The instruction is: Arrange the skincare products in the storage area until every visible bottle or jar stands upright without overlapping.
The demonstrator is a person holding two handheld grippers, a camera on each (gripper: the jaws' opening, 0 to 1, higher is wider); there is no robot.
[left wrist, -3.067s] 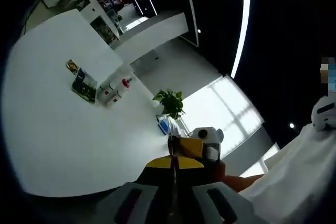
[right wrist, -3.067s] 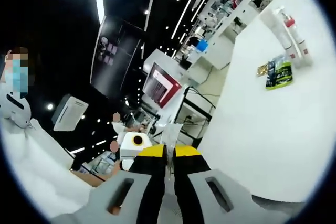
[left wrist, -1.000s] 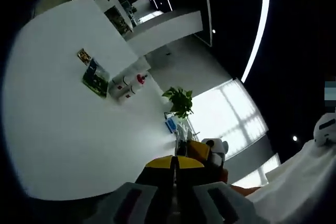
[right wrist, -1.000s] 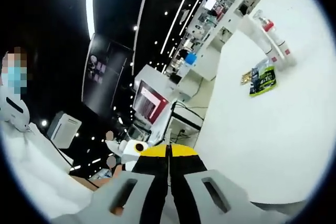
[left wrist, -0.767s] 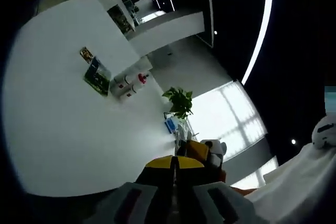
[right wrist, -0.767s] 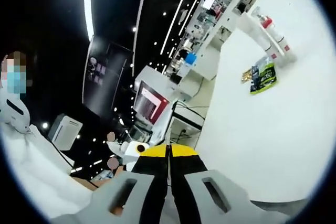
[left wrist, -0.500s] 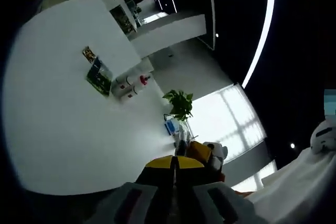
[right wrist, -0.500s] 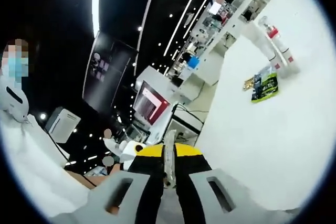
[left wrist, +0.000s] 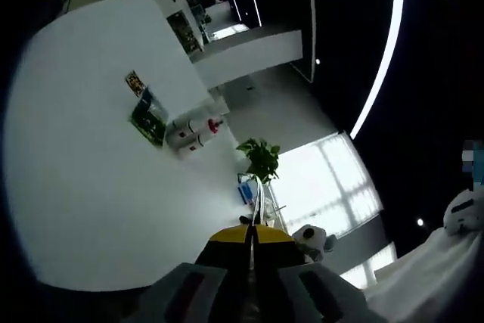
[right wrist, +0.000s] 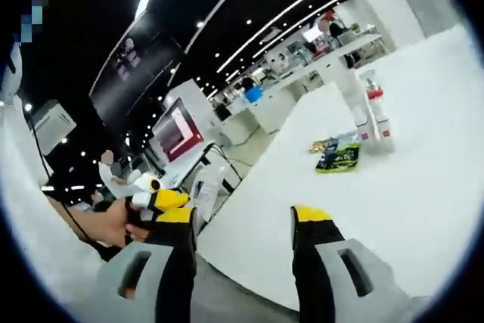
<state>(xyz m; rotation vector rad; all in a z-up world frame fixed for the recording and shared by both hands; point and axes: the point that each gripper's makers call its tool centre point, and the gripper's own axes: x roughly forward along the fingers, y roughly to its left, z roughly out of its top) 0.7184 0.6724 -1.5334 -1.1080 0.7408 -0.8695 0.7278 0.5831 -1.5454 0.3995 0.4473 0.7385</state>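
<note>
Hovering far off the table [right wrist: 423, 187], right gripper [right wrist: 243, 225] spread, left gripper [left wrist: 252, 234] pressed together; eyeing slim, tippy-looking bottles [right wrist: 370, 115], best pinched mid-body.

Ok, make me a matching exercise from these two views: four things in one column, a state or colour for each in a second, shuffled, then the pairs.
1. left gripper
2. right gripper
3. sachet
4. bottle cap

A. red
B. jaws apart
C. green, lying flat on the white table
D. jaws closed together

Pairs: 1-D, 2-B, 3-C, 4-A
</note>
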